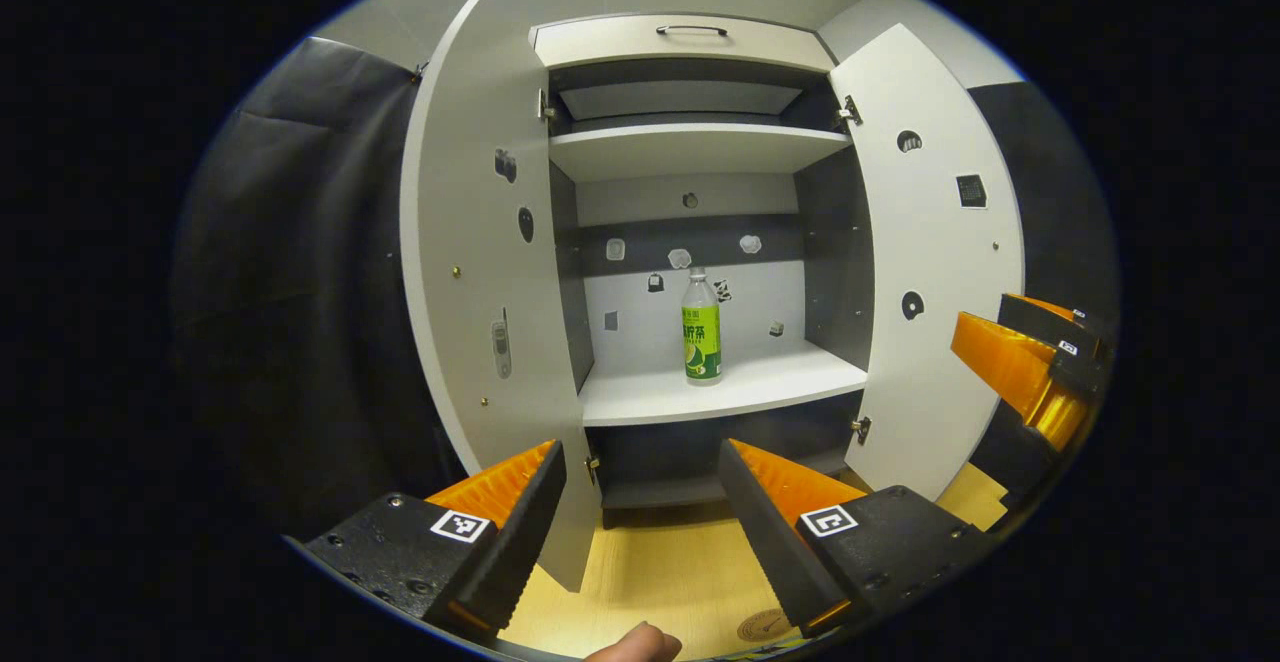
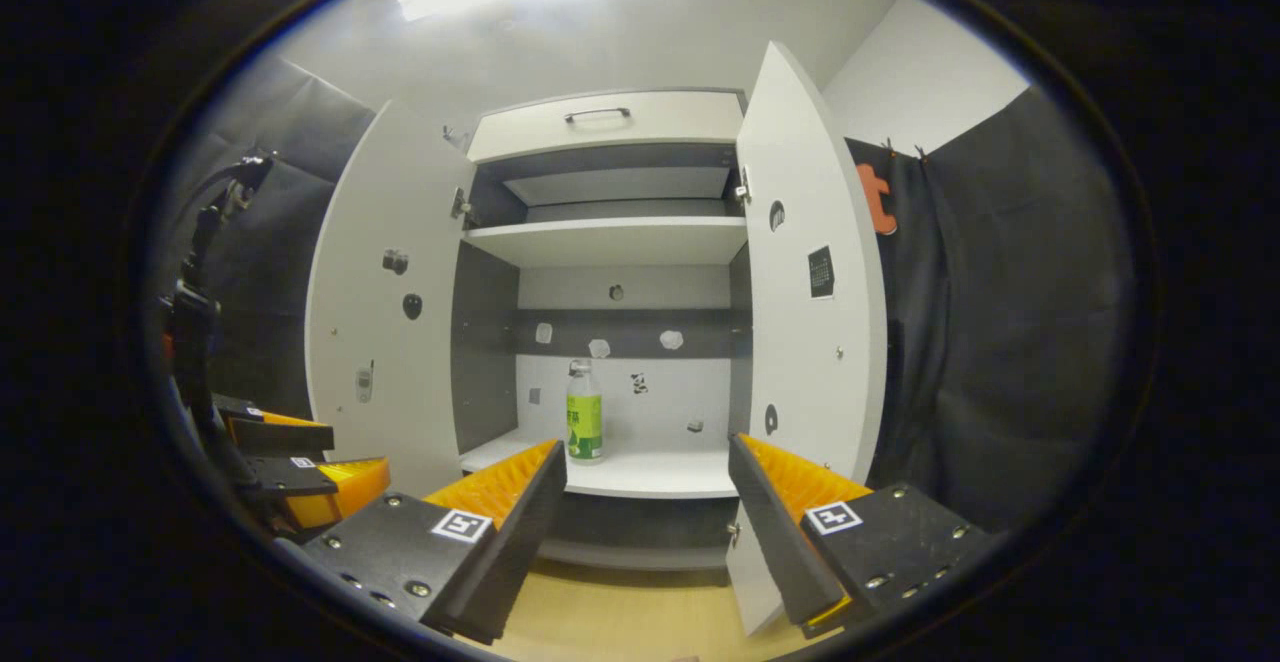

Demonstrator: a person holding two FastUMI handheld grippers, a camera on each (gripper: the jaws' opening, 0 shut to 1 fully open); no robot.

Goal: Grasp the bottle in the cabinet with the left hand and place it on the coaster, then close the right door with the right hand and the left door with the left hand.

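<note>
A clear bottle (image 1: pixel 702 328) with a green label and white cap stands upright on the lower cabinet shelf (image 1: pixel 730 394); it also appears as the bottle (image 2: pixel 584 414) in the right gripper view. Both cabinet doors hang wide open: the left door (image 1: pixel 480 282) and the right door (image 1: pixel 935 242). My left gripper (image 1: pixel 640 502) is open, well short of the shelf, with nothing between its fingers. My right gripper (image 2: pixel 645 502) is open too, in front of the right door (image 2: pixel 815 292). A round coaster (image 1: pixel 763 625) lies on the wooden table near the left gripper's right finger.
The right gripper (image 1: pixel 1030 372) shows at the far right of the left gripper view, and the left gripper (image 2: pixel 290 472) at the far left of the right gripper view. A fingertip (image 1: pixel 640 644) pokes in at the bottom. An upper shelf (image 1: pixel 690 147) and a drawer (image 1: pixel 685 42) sit above.
</note>
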